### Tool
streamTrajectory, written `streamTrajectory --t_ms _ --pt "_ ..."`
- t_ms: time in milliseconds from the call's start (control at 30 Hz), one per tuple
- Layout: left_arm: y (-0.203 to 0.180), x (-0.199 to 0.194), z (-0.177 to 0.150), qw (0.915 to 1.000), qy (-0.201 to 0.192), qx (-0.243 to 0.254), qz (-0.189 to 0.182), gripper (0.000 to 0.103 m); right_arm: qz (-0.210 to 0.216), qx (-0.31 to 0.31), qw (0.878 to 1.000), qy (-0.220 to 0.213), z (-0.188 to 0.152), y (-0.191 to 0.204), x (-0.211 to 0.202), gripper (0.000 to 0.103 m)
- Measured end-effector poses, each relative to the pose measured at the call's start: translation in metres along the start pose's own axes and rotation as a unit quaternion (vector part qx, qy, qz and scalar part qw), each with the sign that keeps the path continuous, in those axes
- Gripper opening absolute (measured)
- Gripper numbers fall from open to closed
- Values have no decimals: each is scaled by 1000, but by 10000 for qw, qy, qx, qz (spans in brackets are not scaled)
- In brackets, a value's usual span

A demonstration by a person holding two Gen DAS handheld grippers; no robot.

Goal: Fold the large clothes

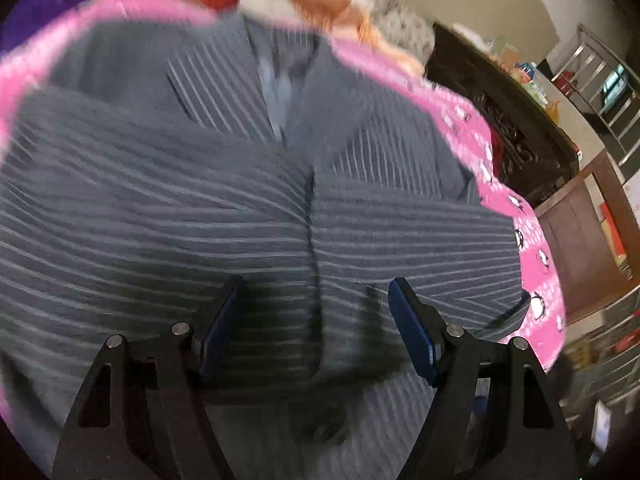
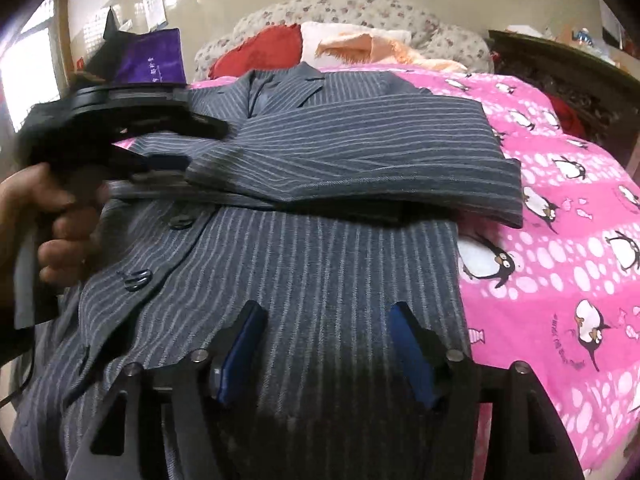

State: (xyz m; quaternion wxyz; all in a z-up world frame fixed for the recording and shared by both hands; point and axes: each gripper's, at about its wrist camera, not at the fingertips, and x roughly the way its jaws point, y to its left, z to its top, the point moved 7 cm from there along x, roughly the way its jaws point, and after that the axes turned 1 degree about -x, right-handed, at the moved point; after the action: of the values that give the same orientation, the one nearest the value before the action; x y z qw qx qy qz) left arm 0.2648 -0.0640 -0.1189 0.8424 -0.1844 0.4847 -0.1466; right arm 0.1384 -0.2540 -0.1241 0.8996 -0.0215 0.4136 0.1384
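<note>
A grey pinstriped suit jacket [image 2: 320, 264] lies front-up on a pink penguin-print bedspread [image 2: 560, 240]. One sleeve [image 2: 360, 160] is folded across its chest. My right gripper [image 2: 324, 312] is open and empty just above the jacket's lower front. The left gripper [image 2: 168, 148] comes in from the left at the sleeve's end, held by a hand; whether it touches the cloth cannot be told. In the blurred left wrist view, my left gripper [image 1: 316, 284] is open just above the striped jacket [image 1: 200, 200].
Red [image 2: 260, 54], white and peach [image 2: 360, 46] pillows lie at the floral headboard [image 2: 352, 8]. A purple cloth [image 2: 150, 56] lies at the back left. A dark wooden cabinet [image 2: 560, 72] stands to the right of the bed.
</note>
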Motion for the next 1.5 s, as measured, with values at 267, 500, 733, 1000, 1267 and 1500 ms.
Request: streamTrajectory --t_ms 267,500,733,1000,1267,1500 --pt "-43 4 -13 9952 453 414 -763 62 31 123 9999 -16 -1 -6 4 69" --pt "-44 20 6 9991 236 199 -306 49 38 146 9999 -22 -2 -3 3 69" --pt "-77 -38 9 9937 -470 923 -434 3 30 147 9999 -23 -2 -4 3 71" --pt "11 -151 55 9849 -1655 485 165 3 -29 141 9999 -22 -3 -5 3 72" --pt "108 -104 10 9924 -774 -80 954 3 -17 180 9998 17 -2 -6 4 73" --pt "115 -127 -2 9896 -923 -102 1101 4 150 351 9983 438 2 -10 2 75"
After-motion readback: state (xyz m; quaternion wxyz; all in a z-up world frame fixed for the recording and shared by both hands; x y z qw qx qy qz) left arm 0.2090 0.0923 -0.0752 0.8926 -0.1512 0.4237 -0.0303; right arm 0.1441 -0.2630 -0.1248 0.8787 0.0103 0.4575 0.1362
